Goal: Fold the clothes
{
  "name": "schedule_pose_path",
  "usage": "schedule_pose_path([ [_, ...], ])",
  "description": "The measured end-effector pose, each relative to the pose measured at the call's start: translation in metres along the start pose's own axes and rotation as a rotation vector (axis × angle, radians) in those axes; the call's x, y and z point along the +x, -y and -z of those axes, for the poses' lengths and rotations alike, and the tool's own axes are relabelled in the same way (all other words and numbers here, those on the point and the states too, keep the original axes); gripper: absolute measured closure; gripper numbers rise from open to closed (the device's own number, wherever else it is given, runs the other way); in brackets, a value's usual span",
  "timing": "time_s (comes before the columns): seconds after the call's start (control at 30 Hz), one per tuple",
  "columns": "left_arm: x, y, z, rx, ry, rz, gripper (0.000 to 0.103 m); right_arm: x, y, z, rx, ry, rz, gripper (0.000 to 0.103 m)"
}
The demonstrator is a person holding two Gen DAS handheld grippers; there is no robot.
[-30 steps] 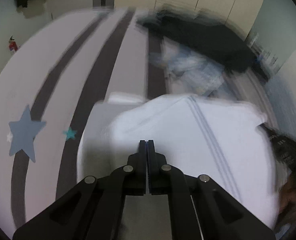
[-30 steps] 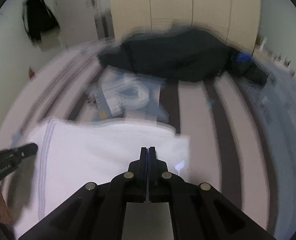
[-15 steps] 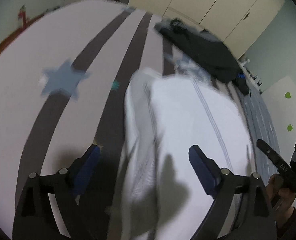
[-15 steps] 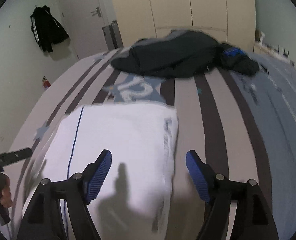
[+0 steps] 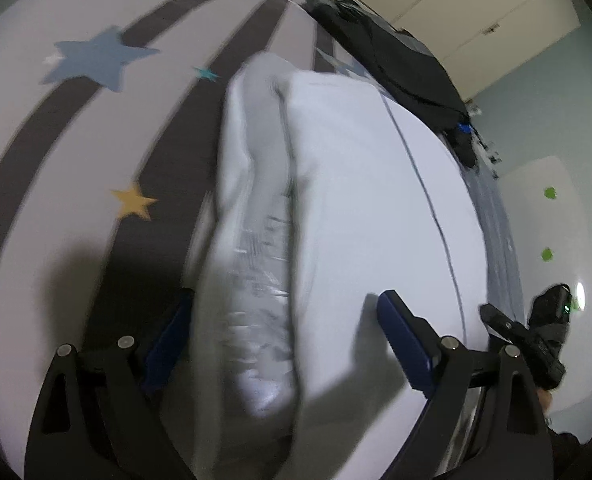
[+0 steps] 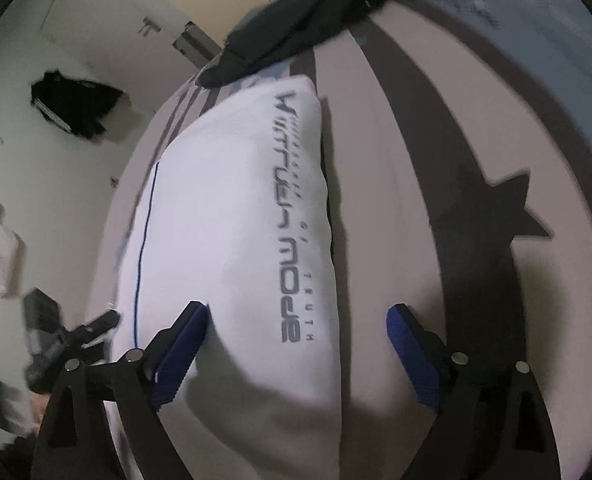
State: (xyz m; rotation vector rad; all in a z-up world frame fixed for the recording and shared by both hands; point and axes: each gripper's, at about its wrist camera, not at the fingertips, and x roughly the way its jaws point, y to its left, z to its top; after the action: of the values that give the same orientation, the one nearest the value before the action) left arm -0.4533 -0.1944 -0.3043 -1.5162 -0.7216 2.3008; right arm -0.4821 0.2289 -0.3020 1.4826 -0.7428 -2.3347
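Jaws on both hand-held grippers, left [image 5: 284, 338] and right [image 6: 296, 346], have just been opening. Each straddles a side of the folded white shirt [image 6: 232, 216] on the bed [image 6: 408, 184], ungripped, likely ready for another fold.

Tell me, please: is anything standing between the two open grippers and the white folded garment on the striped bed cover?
Nothing visible. The left gripper and right gripper have just opened their jaws, each over an edge of the white folded garment. The dark clothes pile lies beyond it.
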Motion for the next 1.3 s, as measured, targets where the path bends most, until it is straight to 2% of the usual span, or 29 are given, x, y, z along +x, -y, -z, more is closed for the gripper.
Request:
schedule_pose_path([
  [0.03,0.004,0.005,0.002,0.016,-0.011,0.001,0.022,0.002,-0.001,0.001,0.002,-0.011,-0.020,0.013],
  [0.17,0.013,0.014,0.006,0.039,-0.027,0.006,0.024,0.022,-0.017,0.007,-0.042,-0.096,-0.099,0.011],
  [0.23,0.014,0.012,0.005,0.025,-0.025,0.016,0.028,0.030,-0.021,0.005,-0.049,-0.102,-0.102,0.007],
  [0.37,0.017,0.018,0.006,0.063,-0.037,-0.001,0.040,0.043,-0.022,-0.005,-0.001,-0.119,-0.106,0.006],
  [0.43,0.018,0.024,0.007,0.087,-0.034,-0.024,0.052,0.048,-0.031,-0.007,-0.032,-0.141,-0.067,0.008],
  [0.47,0.017,0.029,0.009,0.105,-0.027,-0.045,0.057,0.049,-0.035,-0.007,-0.053,-0.146,-0.045,0.013],
  [0.5,0.016,0.033,0.011,0.117,-0.021,-0.061,0.060,0.049,-0.039,-0.007,-0.070,-0.149,-0.029,0.025],
  [0.53,0.015,0.038,0.012,0.127,-0.015,-0.077,0.067,0.047,-0.041,-0.006,-0.083,-0.150,-0.019,0.030],
  [0.57,0.012,0.043,0.014,0.136,-0.004,-0.097,0.074,0.045,-0.044,-0.005,-0.097,-0.149,-0.016,0.043],
  [0.6,0.010,0.047,0.015,0.143,0.003,-0.112,0.076,0.042,-0.047,-0.005,-0.111,-0.146,-0.020,0.050],
  [0.63,0.007,0.052,0.017,0.155,0.008,-0.130,0.078,0.038,-0.052,-0.004,-0.132,-0.141,-0.013,0.052],
  [0.7,-0.001,0.067,0.019,0.195,0.029,-0.173,0.080,0.034,-0.065,-0.002,-0.170,-0.121,0.026,0.060],
  [0.8,-0.018,0.084,0.022,0.221,0.071,-0.220,0.081,0.021,-0.093,0.003,-0.248,-0.063,0.098,0.066],
  [0.97,-0.054,0.085,0.009,0.211,0.151,-0.253,0.082,-0.005,-0.140,0.010,-0.295,0.014,0.110,0.067],
  [1.13,-0.111,0.061,-0.009,0.266,0.220,-0.263,0.082,-0.015,-0.209,0.020,-0.345,0.078,0.113,0.068],
  [1.3,-0.182,-0.002,-0.048,0.278,0.295,-0.262,0.082,0.009,-0.299,0.025,-0.376,0.138,0.093,0.068],
])
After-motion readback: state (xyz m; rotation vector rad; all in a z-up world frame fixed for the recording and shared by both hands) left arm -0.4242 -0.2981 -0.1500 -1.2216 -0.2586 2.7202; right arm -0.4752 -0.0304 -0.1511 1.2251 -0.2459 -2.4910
